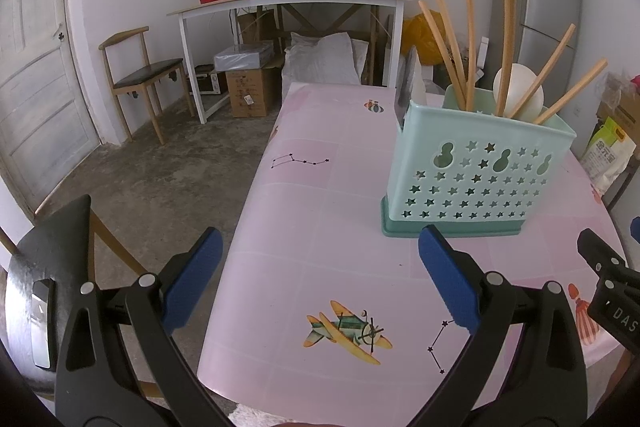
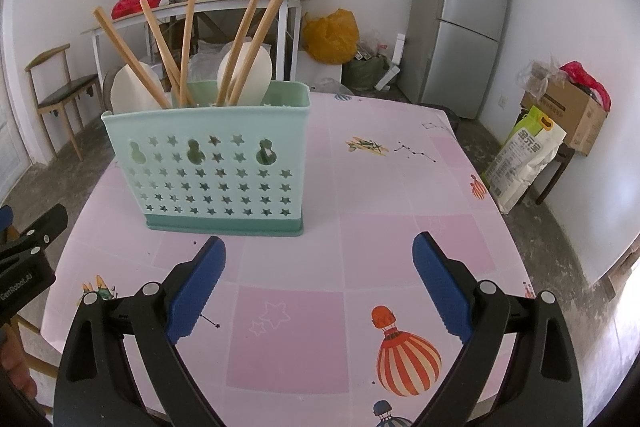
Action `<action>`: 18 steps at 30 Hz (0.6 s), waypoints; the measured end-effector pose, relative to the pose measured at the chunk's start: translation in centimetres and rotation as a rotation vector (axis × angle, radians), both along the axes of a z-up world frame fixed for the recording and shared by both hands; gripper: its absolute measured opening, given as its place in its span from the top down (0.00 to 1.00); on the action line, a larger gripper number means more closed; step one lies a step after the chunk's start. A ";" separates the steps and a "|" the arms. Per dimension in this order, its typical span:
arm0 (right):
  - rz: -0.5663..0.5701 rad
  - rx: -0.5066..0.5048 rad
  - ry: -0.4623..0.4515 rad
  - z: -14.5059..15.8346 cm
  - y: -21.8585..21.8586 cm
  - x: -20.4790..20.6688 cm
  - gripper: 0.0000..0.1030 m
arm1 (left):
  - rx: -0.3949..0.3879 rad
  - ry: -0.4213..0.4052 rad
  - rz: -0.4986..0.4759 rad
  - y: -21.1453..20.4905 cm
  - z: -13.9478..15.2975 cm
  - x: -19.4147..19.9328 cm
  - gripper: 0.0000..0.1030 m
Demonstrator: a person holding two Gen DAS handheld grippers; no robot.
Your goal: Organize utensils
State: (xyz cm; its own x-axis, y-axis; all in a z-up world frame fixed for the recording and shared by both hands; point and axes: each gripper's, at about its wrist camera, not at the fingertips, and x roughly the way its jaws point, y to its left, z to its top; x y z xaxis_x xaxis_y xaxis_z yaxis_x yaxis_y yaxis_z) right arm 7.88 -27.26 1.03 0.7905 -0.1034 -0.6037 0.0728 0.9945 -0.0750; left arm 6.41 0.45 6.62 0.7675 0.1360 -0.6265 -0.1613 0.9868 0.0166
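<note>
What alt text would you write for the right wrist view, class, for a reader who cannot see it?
A mint-green utensil holder with star cut-outs stands on a pink patterned table, holding wooden-handled utensils and pale spoons. The right gripper hovers before it, jaws open and empty. A grey fridge stands behind.

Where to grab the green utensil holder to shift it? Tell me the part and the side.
Take the utensil holder by its narrow end walls, low down and coming in from the front with the right gripper, whose jaws are already open. Wooden handles fan out above the rim, so a grip from the top would likely knock them.
</note>
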 end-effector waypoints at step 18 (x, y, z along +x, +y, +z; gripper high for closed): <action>0.003 0.000 0.002 0.0 -0.1 0.1 0.11 | -0.007 0.004 0.004 -0.3 -0.6 0.1 0.08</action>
